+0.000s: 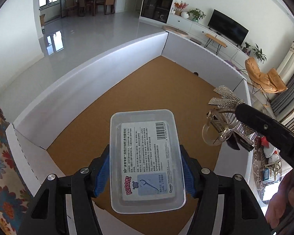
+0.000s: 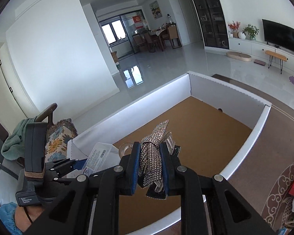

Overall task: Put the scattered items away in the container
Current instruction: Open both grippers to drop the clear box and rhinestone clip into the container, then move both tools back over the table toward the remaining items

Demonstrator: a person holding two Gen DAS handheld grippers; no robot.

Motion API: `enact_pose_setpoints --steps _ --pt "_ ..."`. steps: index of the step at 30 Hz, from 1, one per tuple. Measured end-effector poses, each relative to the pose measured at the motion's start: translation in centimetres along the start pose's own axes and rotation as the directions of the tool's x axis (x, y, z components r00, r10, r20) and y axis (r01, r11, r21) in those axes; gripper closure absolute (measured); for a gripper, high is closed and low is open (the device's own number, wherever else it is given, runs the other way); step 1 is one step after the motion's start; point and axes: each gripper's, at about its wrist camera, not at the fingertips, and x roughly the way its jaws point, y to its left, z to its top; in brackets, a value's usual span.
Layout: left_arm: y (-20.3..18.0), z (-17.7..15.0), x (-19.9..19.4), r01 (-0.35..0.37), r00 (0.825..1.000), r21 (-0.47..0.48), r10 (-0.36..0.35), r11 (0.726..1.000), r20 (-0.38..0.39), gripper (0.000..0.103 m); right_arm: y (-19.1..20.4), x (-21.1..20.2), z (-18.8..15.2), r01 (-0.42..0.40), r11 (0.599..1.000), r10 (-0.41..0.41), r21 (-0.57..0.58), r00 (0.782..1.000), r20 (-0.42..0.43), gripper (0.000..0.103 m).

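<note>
**Both tongs loaded above the white box**

Taking the white box (image 1: 100, 58) with its brown cardboard floor as the landmark: over its left part, the left tongs (image 1: 145, 171) grasp a clear plastic floss-pick case (image 1: 147, 156) across its two long sides, the blue pads pressing near the end closest to the camera. The case hangs above the box floor, label side up, not resting on anything. It looks light and rigid, but its smooth walls are likely slippery and may flex if pinched hard; the grip across the narrow width, close to the thicker rim, seems the sound place to hold it.

Over the right part of the same box, the right tongs (image 2: 150, 168) are clenched on a rhinestone bow hair clip (image 2: 152, 152). The pads squeeze the folded sparkly ribbon, while the clear plastic claw (image 1: 215, 131) sticks out beyond them, as the left wrist view shows. The clip too is above the box floor, clear of the walls. I judge it light, with a soft, yielding bow and a stiff, brittle-looking claw whose spring could snap open; the ribbon body gives the pads a rough, grippy hold, though stones might shed under pressure.

The box floor below both items appears bare, so either can probably be lowered and let go without crowding the other.
</note>
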Motion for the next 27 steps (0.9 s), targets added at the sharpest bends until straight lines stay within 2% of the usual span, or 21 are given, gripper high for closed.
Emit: enact_pose_setpoints --steps 2,4,5,6,7,10,14,16,18,20,22,25,27 --pt "0.4 0.1 1.1 -0.041 0.998 0.003 0.041 0.999 -0.038 0.04 -0.8 3.3 -0.4 0.002 0.999 0.001 0.032 0.996 -0.088 0.081" --pt "0.9 -0.1 1.6 -0.062 0.997 -0.007 0.061 0.998 -0.051 0.04 -1.4 5.1 -0.7 0.007 0.997 0.003 0.07 0.991 -0.134 0.077" --pt "0.9 -0.3 1.5 -0.066 0.997 -0.014 0.066 0.998 -0.051 0.037 -1.6 5.4 -1.0 -0.008 0.996 0.021 0.093 0.99 -0.137 0.072" --pt "1.2 -0.3 1.4 -0.075 0.996 -0.02 0.074 0.997 -0.047 0.033 -1.8 5.3 -1.1 -0.027 0.994 0.041 0.109 0.991 -0.13 0.058" --pt "1.2 -0.6 1.1 -0.081 0.996 -0.023 0.08 0.996 -0.036 0.03 -1.9 4.8 -1.1 -0.039 0.993 0.052 0.115 0.992 -0.115 0.052" --pt "0.9 -1.0 -0.2 -0.113 0.994 -0.023 0.113 0.993 0.001 0.029 -1.4 2.0 -1.2 -0.045 0.994 0.051 0.098 0.997 -0.057 0.052" --pt "-0.8 -1.9 -3.8 -0.103 0.99 -0.007 0.104 0.995 0.096 0.029 -1.6 -3.5 -2.9 -0.022 0.997 0.019 0.073 0.999 0.04 0.052" --pt "-2.9 -2.8 -6.0 -0.081 0.985 0.028 0.076 0.996 0.154 0.029 -2.2 -6.8 -5.1 0.018 0.998 -0.024 0.064 0.996 0.088 0.052" --pt "-5.3 -4.4 -8.0 -0.029 0.98 0.072 0.015 0.997 0.2 0.028 -3.3 -10.1 -8.4 0.085 0.994 -0.093 0.062 0.987 0.13 0.052" --pt "-8.6 -6.5 -9.1 0.035 0.973 0.121 -0.062 0.992 0.221 0.014 -5.2 -13.4 -12.3 0.183 0.98 -0.194 0.083 0.969 0.154 0.052" --pt "-12.1 -9.1 -9.8 0.104 0.966 0.172 -0.141 0.98 0.216 0.004 -7.7 -16.6 -16.5 0.281 0.948 -0.302 0.147 0.941 0.154 0.052" --pt "-17.5 -13.2 -8.4 0.208 0.958 0.233 -0.246 0.95 0.149 0.003 -12.1 -21.5 -22.7 0.4 0.872 -0.445 0.282 0.887 0.12 0.052" --pt "-21.4 -15.9 -6.5 0.253 0.958 0.255 -0.279 0.933 0.07 0.003 -14.9 -24.4 -26.6 0.471 0.801 -0.532 0.37 0.843 0.079 0.052"
